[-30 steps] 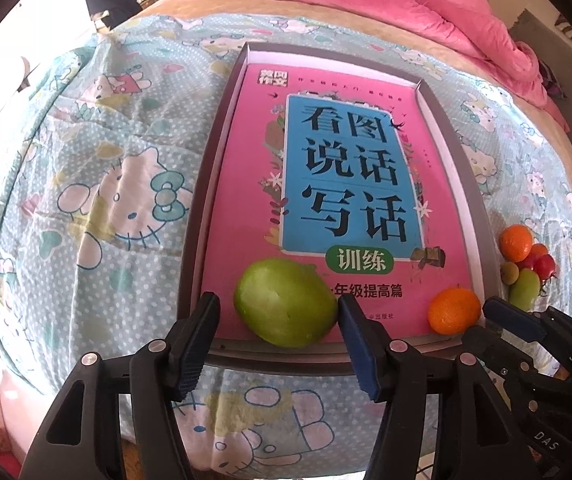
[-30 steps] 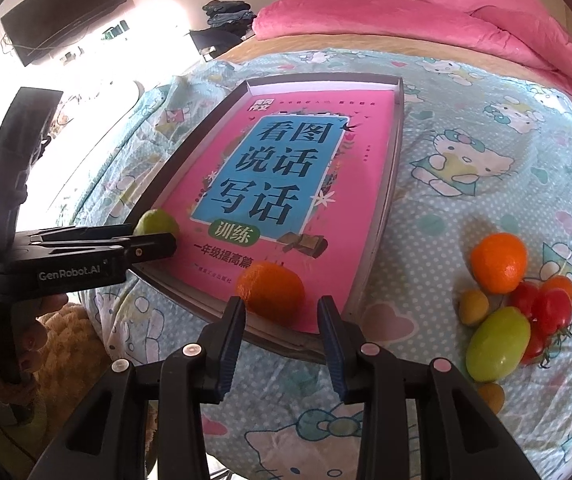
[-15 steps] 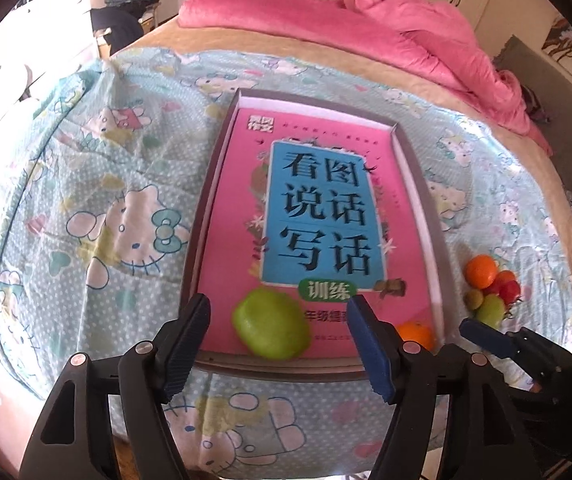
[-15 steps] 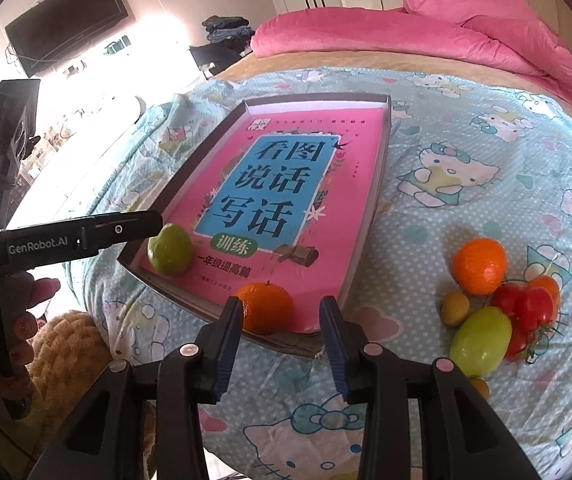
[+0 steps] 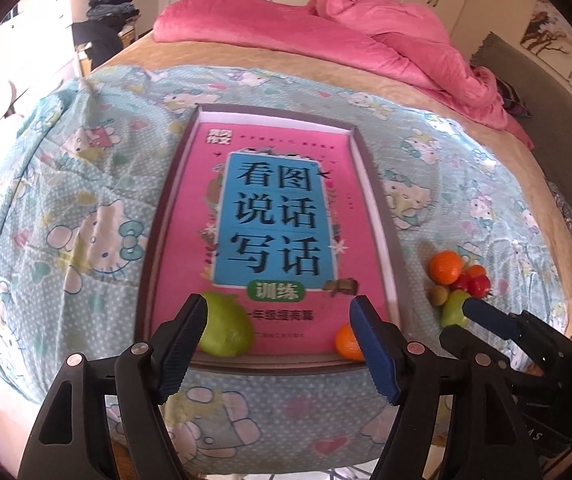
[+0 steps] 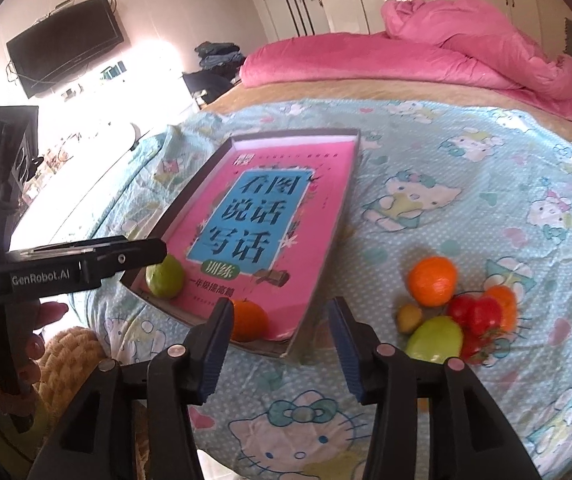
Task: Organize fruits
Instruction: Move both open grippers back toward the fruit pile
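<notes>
Two fruits parked in tray (image 5: 396,280), on pink book (image 5: 273,216), near edge: green fruit (image 5: 223,330) left corner, orange (image 6: 247,320) right corner — likely sorted there. Left gripper (image 5: 277,344) jaws opening, nothing between. Right gripper (image 6: 279,346) jaws opening, empty, orange behind left finger. Remaining pile (image 6: 458,312) on bedsheet (image 6: 466,208) beside tray: orange, tomatoes, green and small yellowish fruit. Pile partly overlapping, count unclear. Tray orange half hidden in left view.
</notes>
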Tool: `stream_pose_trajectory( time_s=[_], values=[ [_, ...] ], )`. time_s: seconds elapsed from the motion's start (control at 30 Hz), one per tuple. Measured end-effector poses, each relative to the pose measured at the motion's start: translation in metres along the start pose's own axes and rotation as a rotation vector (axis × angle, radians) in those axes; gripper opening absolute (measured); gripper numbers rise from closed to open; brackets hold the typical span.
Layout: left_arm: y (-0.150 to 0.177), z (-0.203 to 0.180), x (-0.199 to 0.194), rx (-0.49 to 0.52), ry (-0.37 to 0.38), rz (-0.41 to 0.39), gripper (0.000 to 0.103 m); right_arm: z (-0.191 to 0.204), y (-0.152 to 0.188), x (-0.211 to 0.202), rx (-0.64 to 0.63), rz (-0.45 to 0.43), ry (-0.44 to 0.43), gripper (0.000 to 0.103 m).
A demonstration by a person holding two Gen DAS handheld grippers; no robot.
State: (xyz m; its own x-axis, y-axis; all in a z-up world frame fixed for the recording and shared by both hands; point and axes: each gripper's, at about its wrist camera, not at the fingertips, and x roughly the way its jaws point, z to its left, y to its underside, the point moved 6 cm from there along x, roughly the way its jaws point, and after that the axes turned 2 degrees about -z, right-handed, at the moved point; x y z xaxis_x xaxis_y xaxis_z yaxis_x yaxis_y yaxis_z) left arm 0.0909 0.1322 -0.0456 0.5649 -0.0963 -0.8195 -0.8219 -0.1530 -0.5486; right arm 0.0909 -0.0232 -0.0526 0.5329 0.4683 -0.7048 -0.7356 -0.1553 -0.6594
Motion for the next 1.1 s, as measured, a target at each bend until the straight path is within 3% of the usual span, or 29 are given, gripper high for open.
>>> stream_pose_trajectory(
  time_s=[1.1],
  values=[
    [0.022,-0.089,-0.013,0.162,0.071,0.015,0.076,-0.106,0.0,-0.061,0.146,-0.118,0.154,0.05]
  ],
)
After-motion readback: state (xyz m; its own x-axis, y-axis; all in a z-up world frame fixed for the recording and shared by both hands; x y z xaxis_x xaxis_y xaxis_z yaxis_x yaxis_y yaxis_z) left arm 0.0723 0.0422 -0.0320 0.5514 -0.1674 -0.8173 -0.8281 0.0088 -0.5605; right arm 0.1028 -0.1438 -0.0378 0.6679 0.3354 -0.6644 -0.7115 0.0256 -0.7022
